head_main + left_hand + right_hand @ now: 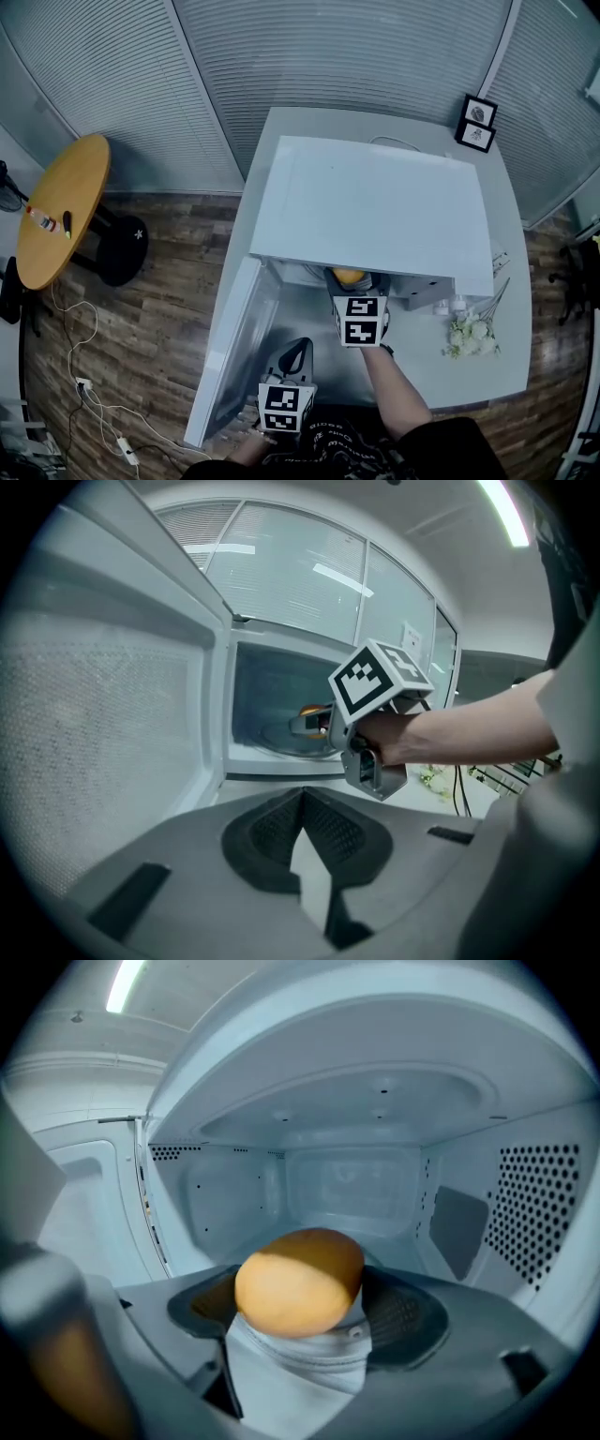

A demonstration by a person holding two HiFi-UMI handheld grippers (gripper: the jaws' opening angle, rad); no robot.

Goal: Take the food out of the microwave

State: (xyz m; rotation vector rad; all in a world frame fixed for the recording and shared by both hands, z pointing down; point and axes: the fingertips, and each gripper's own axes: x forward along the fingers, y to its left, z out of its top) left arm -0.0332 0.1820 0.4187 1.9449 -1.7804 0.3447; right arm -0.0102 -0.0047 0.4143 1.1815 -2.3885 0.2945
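A white microwave (pixel 375 202) stands on a pale table (pixel 511 281) with its door (pixel 230 352) swung open to the left. My right gripper (pixel 351 284) reaches into the cavity and is shut on a round orange-yellow piece of food (pixel 347 276). In the right gripper view the food (pixel 300 1281) sits between the jaws, just above the turntable, with the perforated cavity wall (pixel 534 1208) on the right. My left gripper (pixel 298 352) hangs in front of the microwave, shut and holding nothing. Its view looks into the cavity at the right gripper (pixel 314 726) and the food (pixel 309 710).
White flowers (pixel 473 333) lie on the table right of the microwave, and two picture frames (pixel 478 122) stand at the back right corner. A round wooden side table (pixel 61 206) is off to the left, with cables (pixel 84 384) on the floor.
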